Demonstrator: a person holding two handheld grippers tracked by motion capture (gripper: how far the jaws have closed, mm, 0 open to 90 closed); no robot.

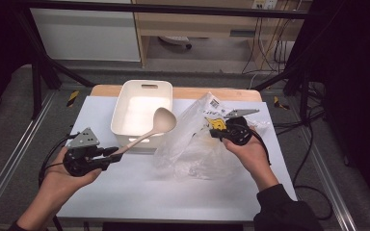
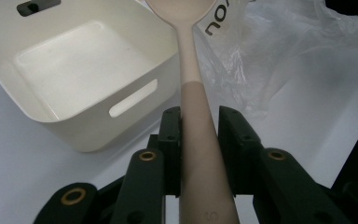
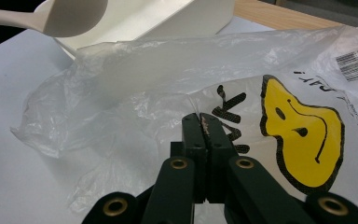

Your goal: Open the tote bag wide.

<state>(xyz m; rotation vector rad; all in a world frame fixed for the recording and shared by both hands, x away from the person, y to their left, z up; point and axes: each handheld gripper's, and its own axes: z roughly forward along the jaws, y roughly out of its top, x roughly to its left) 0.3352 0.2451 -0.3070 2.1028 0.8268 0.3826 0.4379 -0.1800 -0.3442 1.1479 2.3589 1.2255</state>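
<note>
You had the left tongs [image 1: 117,152] clamped on the ladle's [image 1: 156,126] handle, bowl raised ahead over the white bin [image 1: 142,109], while the right tongs [image 1: 213,133] pinched the plastic bag [image 1: 192,144] shut-jawed, lifting its edge, probably to receive the ladle.

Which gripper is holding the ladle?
The left gripper: its fingers clamp the ladle handle. The right gripper is pinching the plastic bag.
</note>
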